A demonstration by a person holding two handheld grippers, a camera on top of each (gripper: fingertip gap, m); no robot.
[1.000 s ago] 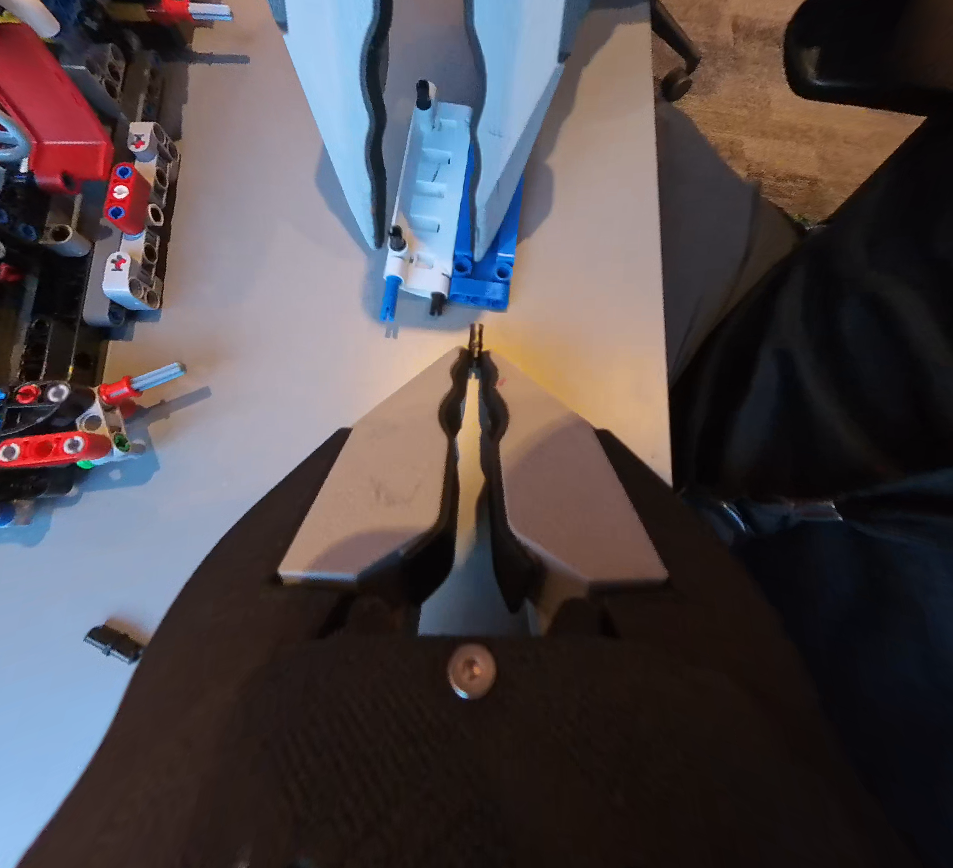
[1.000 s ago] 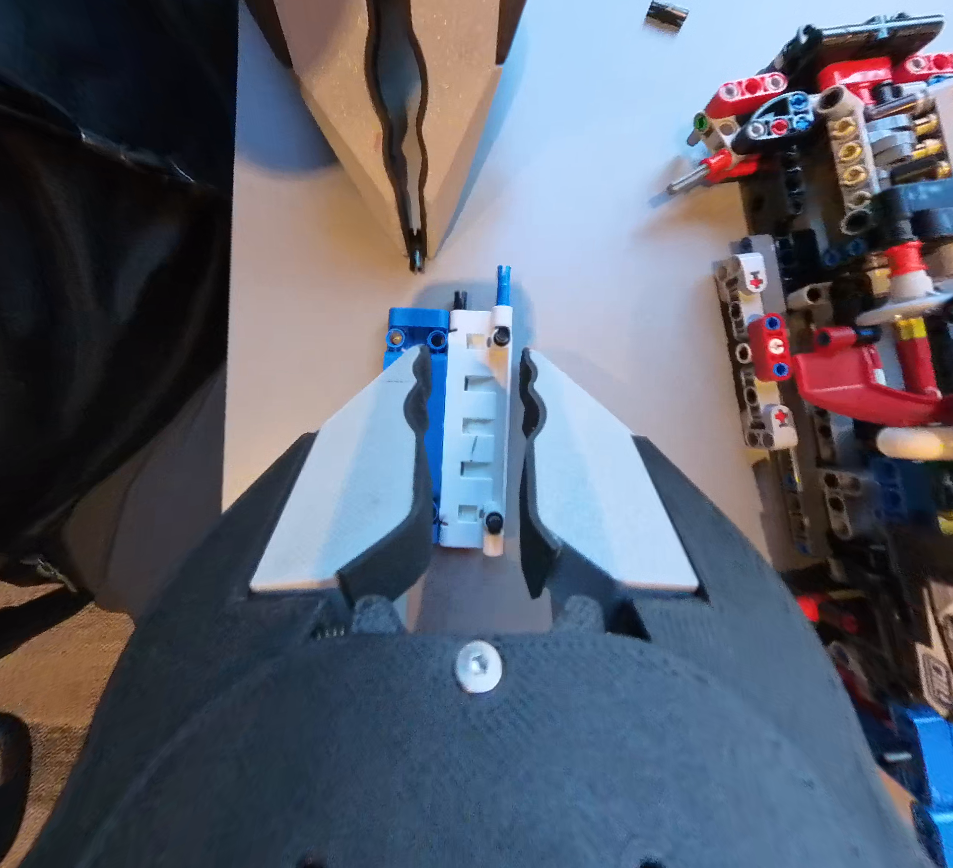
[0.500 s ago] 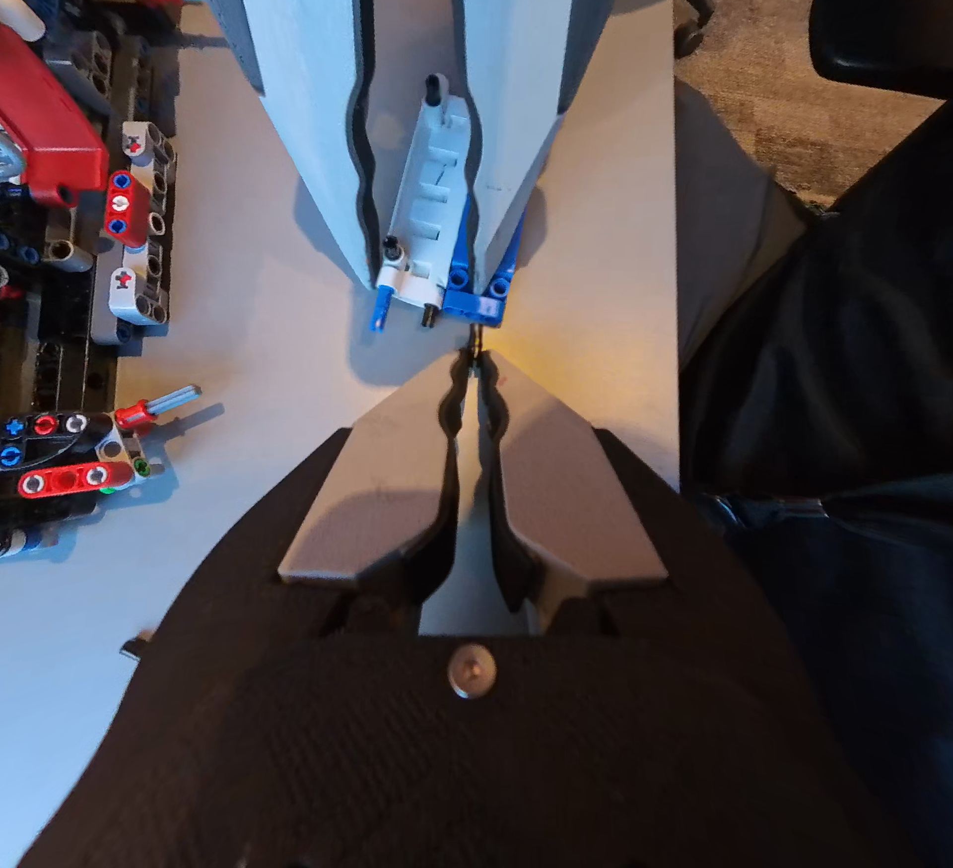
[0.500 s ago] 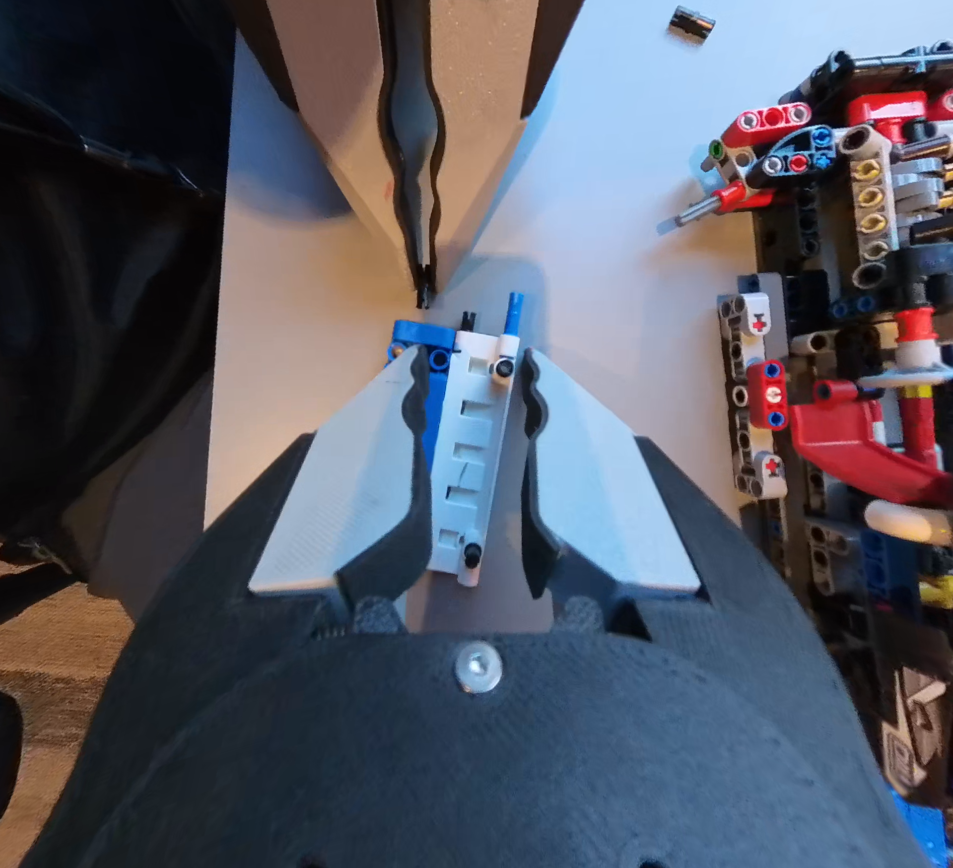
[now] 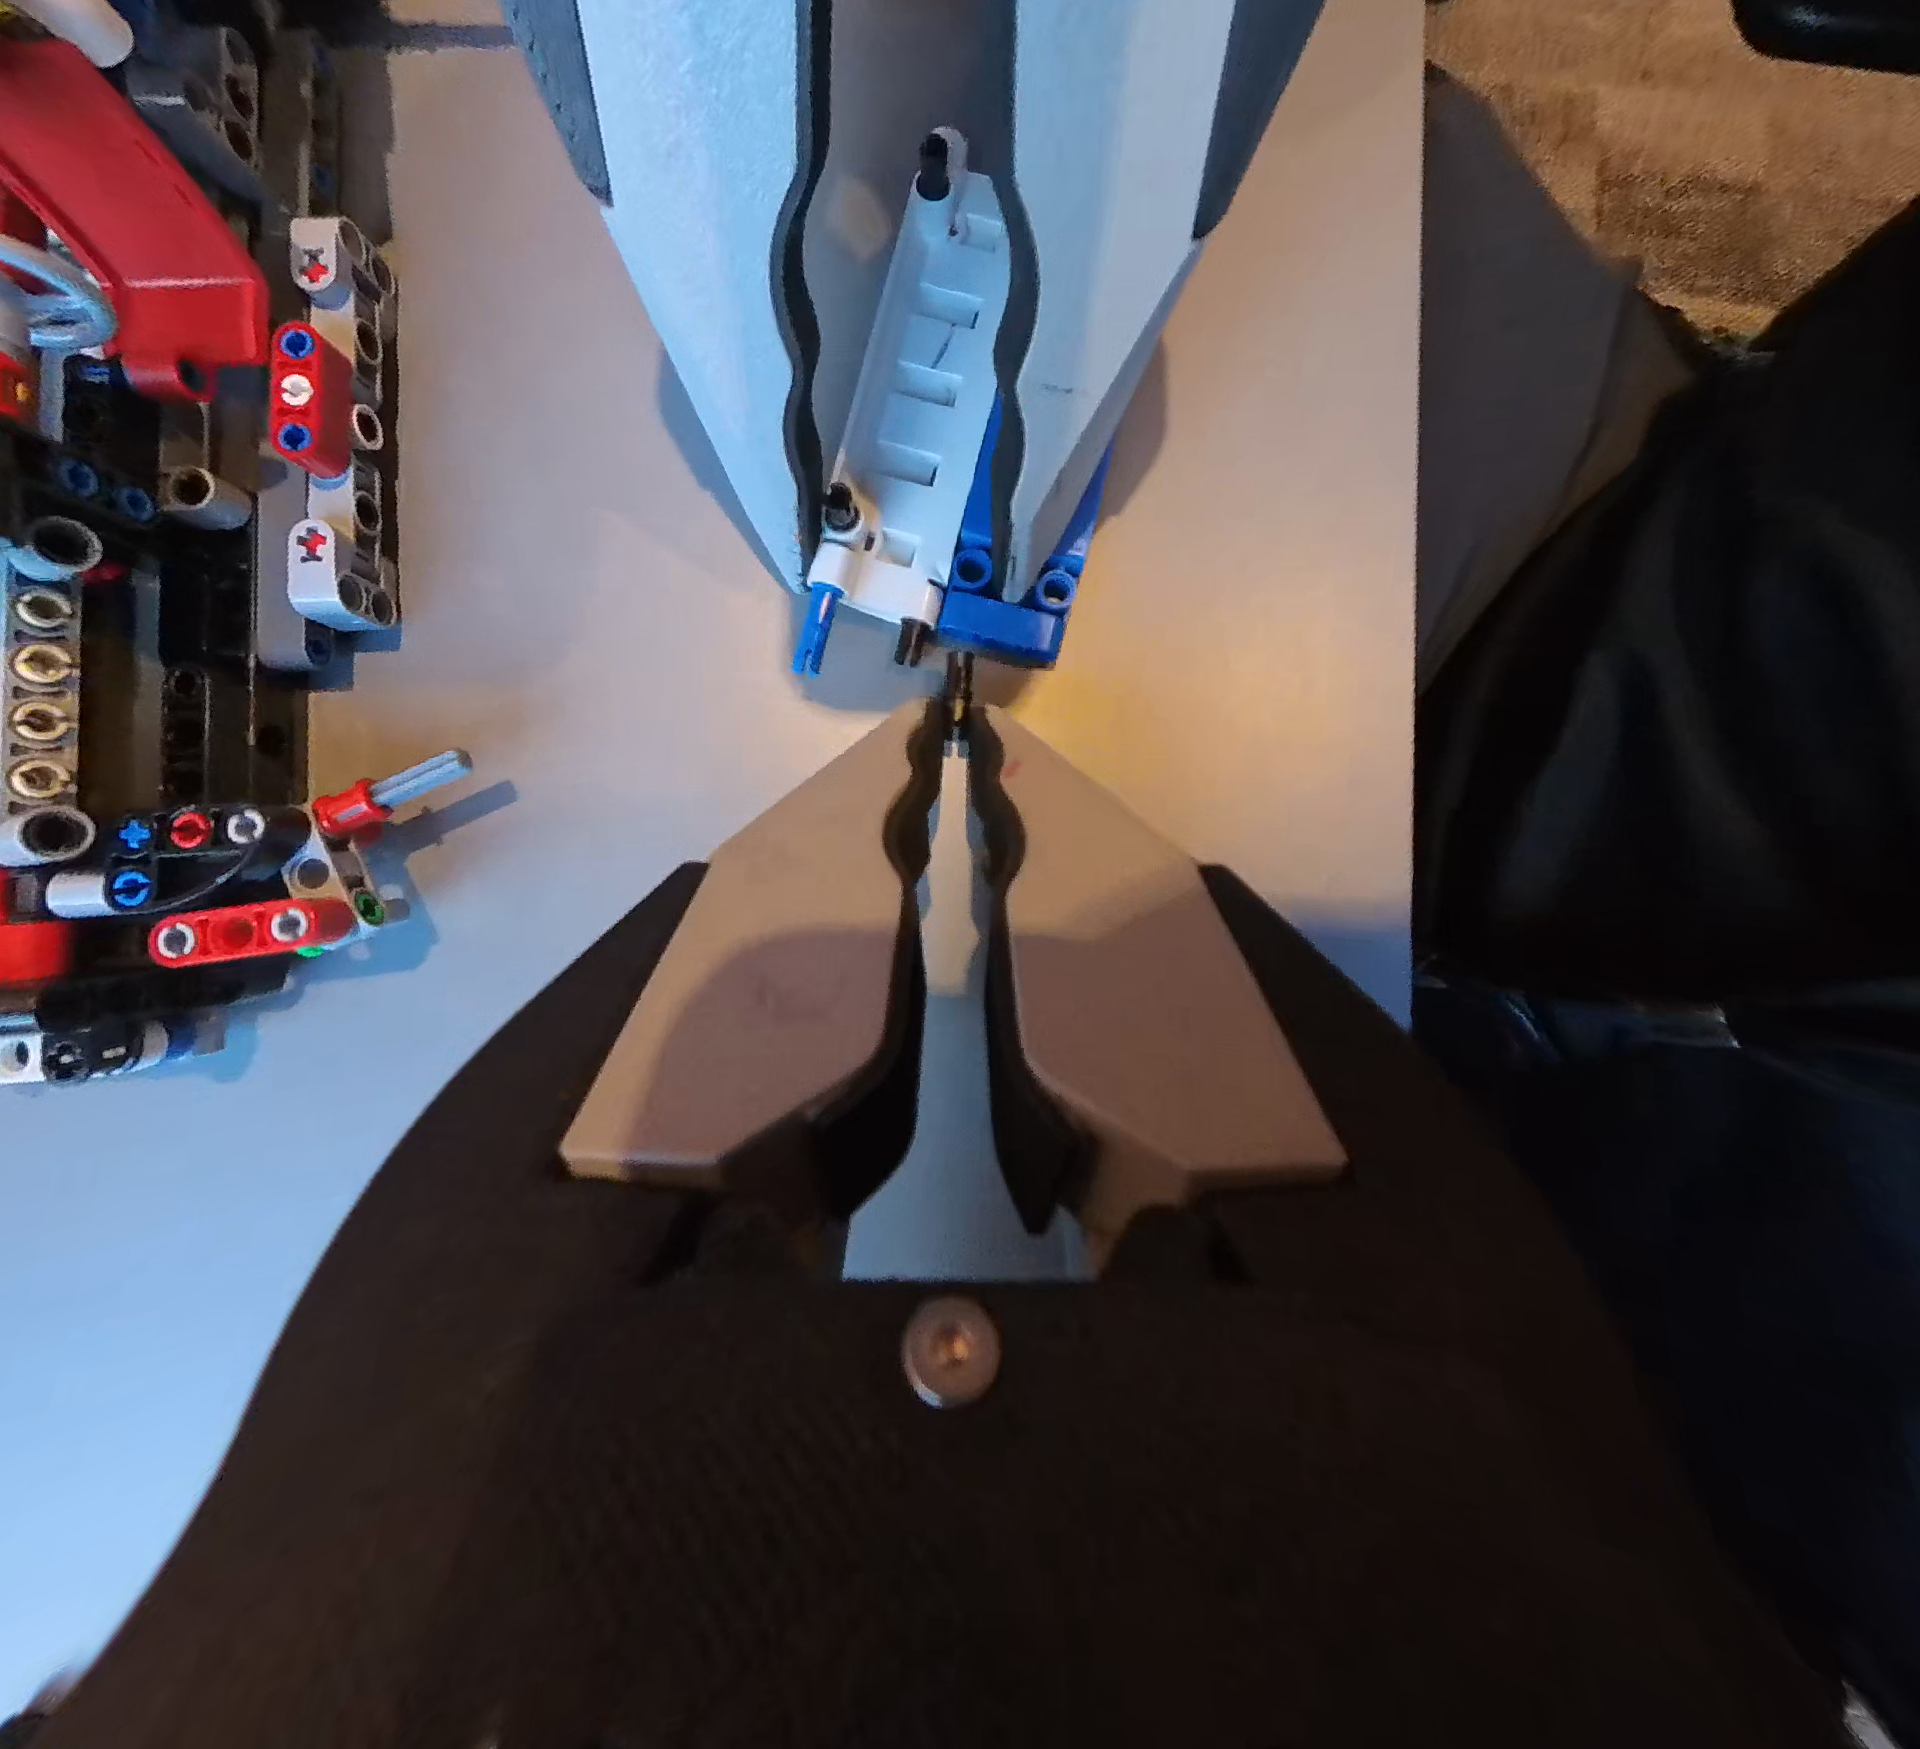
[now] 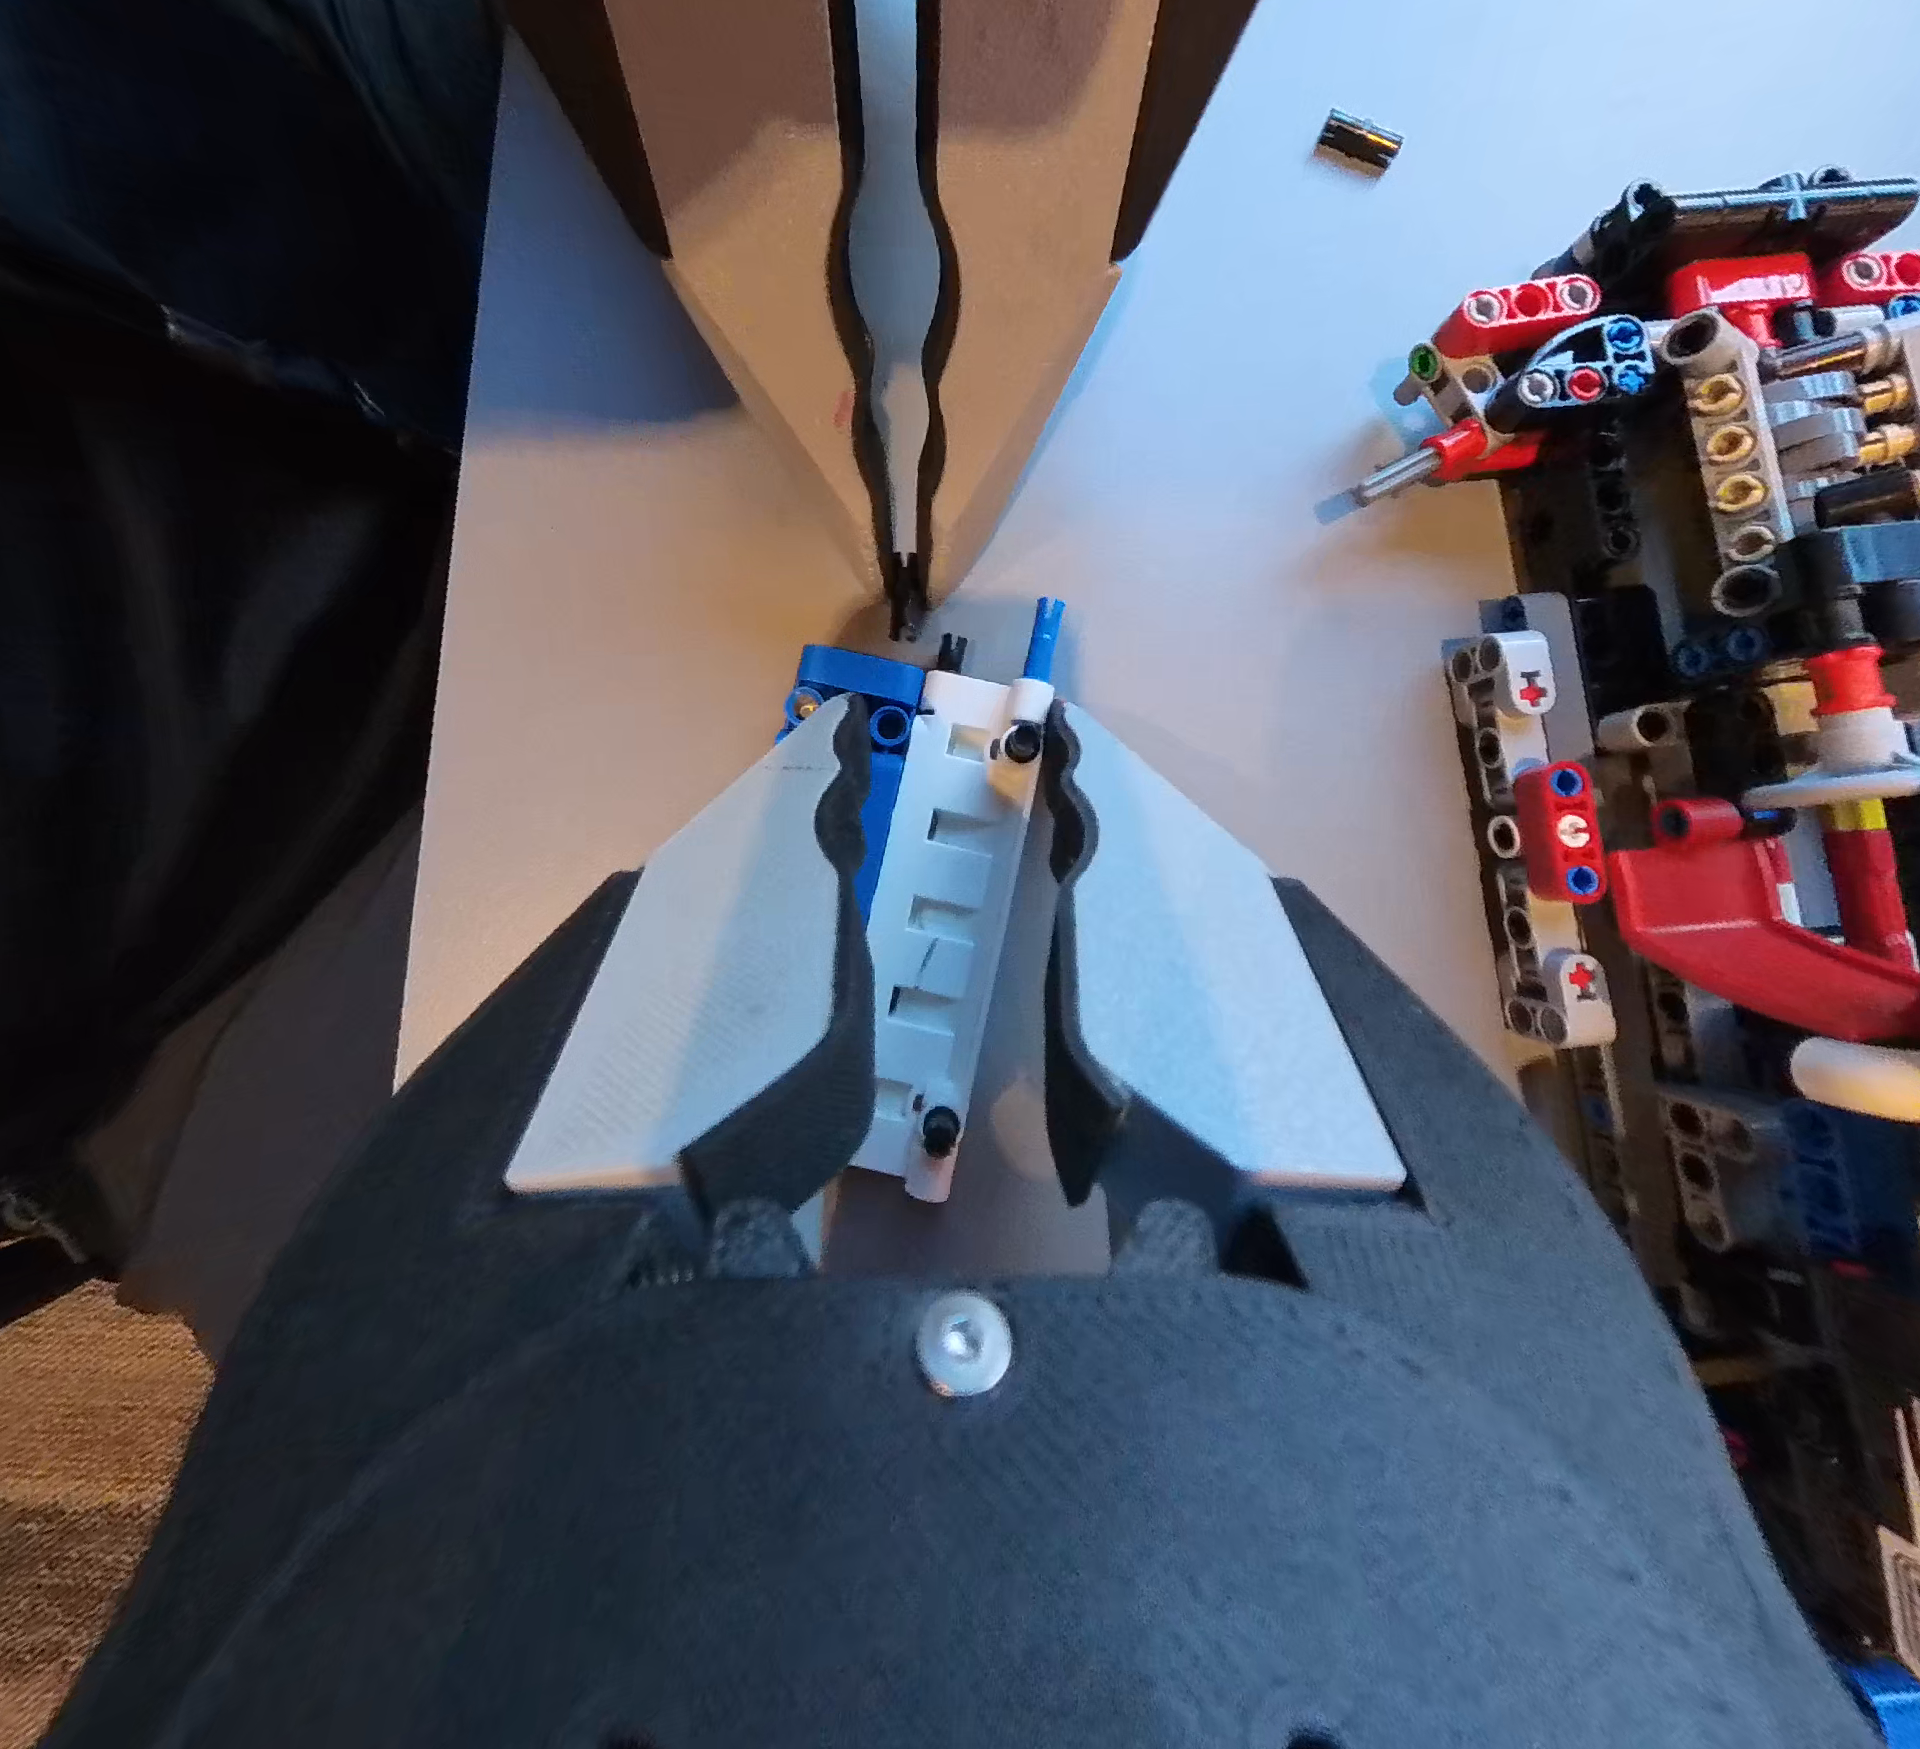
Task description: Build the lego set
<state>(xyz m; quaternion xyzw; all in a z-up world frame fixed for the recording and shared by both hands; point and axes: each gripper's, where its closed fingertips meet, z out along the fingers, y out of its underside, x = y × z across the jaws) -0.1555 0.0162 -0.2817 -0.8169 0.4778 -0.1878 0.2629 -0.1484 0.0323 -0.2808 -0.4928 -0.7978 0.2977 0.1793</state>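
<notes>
Left wrist view: we hold a small black pin (image 5: 957, 700) pinched in our left gripper (image 5: 957, 731), its tip now almost touching the blue end of the white and blue panel (image 5: 920, 411). Our right gripper (image 6: 951, 731) has closed on that panel and tilted it above the table (image 6: 1195, 473). 1 short push looks enough to seat it.

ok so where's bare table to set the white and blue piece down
Bare table lies between the two grippers and the big lego build, apart from one small black connector. It is also bare behind the left gripper, at that view's lower left. The build's side is crowded.
</notes>
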